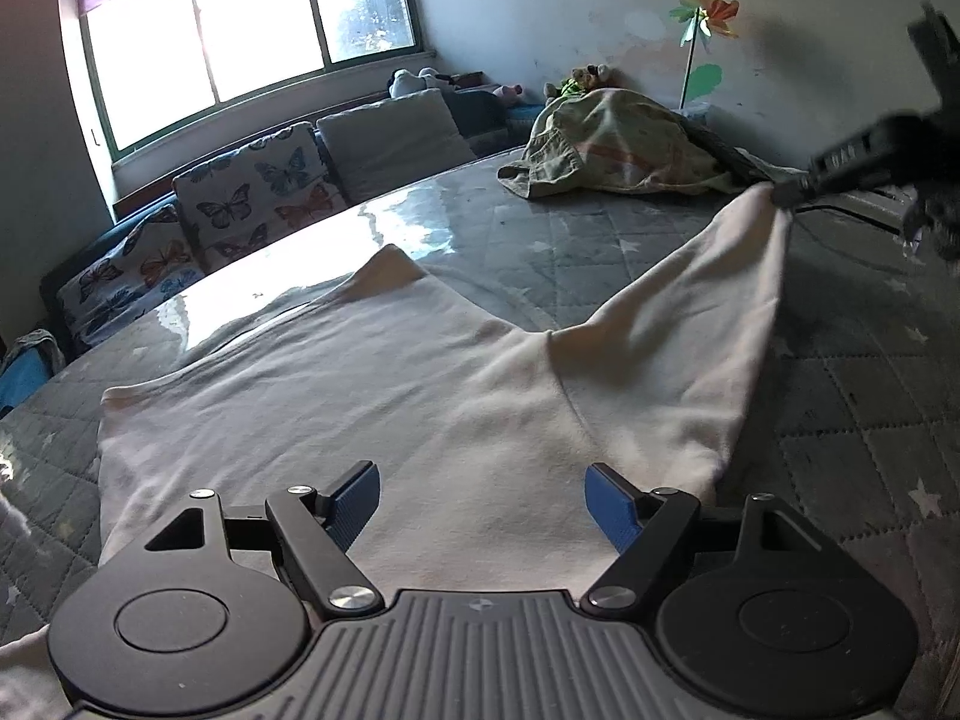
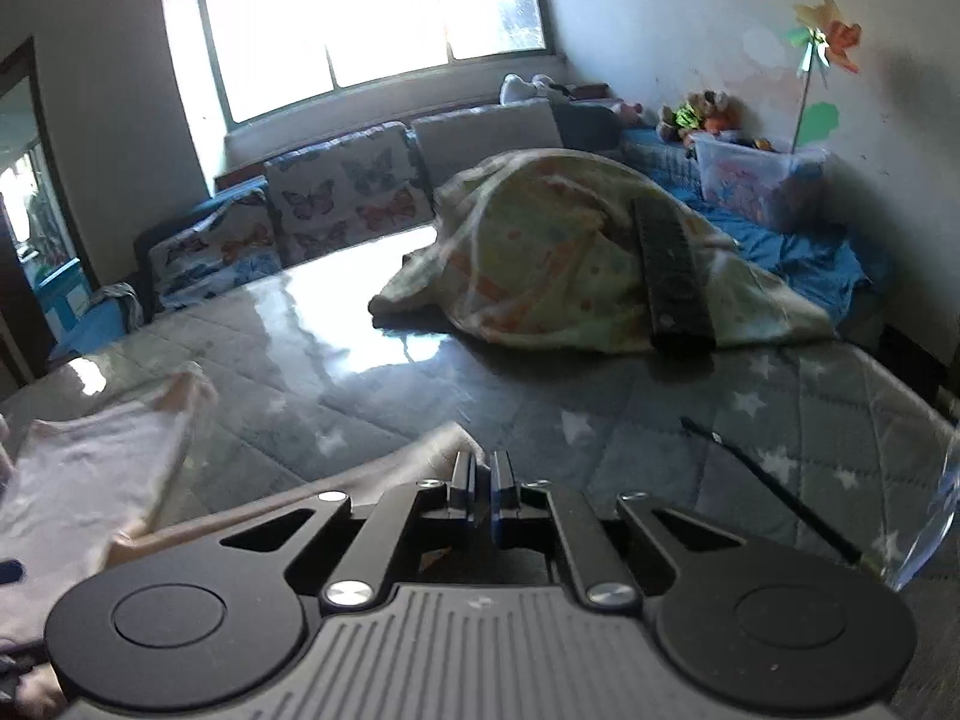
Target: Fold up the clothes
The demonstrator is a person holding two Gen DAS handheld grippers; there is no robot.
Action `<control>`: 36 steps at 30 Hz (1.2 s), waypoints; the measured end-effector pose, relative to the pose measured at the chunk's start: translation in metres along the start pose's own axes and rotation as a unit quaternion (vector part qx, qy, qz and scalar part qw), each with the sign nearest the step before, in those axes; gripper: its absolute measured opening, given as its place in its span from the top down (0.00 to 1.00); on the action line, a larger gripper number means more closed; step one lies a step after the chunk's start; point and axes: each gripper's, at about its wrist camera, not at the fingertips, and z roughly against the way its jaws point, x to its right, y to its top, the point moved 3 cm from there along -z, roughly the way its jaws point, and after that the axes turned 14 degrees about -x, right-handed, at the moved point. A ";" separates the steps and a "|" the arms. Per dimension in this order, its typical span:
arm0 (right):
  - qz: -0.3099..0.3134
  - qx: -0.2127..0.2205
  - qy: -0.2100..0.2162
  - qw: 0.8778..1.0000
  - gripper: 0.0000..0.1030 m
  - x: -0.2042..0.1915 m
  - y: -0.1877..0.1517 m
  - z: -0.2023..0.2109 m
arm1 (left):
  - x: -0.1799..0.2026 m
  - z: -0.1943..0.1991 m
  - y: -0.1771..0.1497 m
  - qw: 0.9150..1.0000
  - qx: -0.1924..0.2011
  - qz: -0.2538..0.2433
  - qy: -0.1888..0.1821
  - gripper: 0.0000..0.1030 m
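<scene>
The right hand-held gripper [image 2: 483, 468] has its 2 jaws pressed together on the tip of a sleeve of the white garment [image 1: 372, 396], lifting that sleeve off the surface so it hangs in a taut, soft sweep back to the body of the cloth. The left hand-held gripper [image 1: 483, 495] stands wide apart and grips nothing, poised just above the garment's near hem, which lies between and beneath its blue pads. The garment looks light, limp and thin, likely to sag and crease wherever it is unsupported, so corners, cuffs and hem edges seem the best places to pinch. It lies spread on the grey quilted bed [image 1: 840, 432], well apart from the patterned bundle [image 1: 606, 144] further back.
</scene>
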 end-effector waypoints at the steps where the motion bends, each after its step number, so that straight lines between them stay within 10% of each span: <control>1: 0.008 0.007 0.004 1.000 0.96 -0.006 0.004 0.007 | -0.002 0.002 0.000 1.000 0.003 0.003 -0.001 0.24; 11: 0.156 0.062 0.070 0.983 0.96 -0.121 0.035 0.073 | -0.036 0.029 -0.020 0.998 0.026 0.049 0.010 0.24; 24: 0.351 0.032 0.177 0.919 0.96 -0.306 -0.008 0.073 | -0.092 0.061 -0.074 0.988 0.029 0.143 0.041 0.24; 36: 0.389 -0.023 0.190 0.901 0.84 -0.313 -0.044 0.058 | -0.099 0.072 -0.084 0.985 0.029 0.162 0.051 0.24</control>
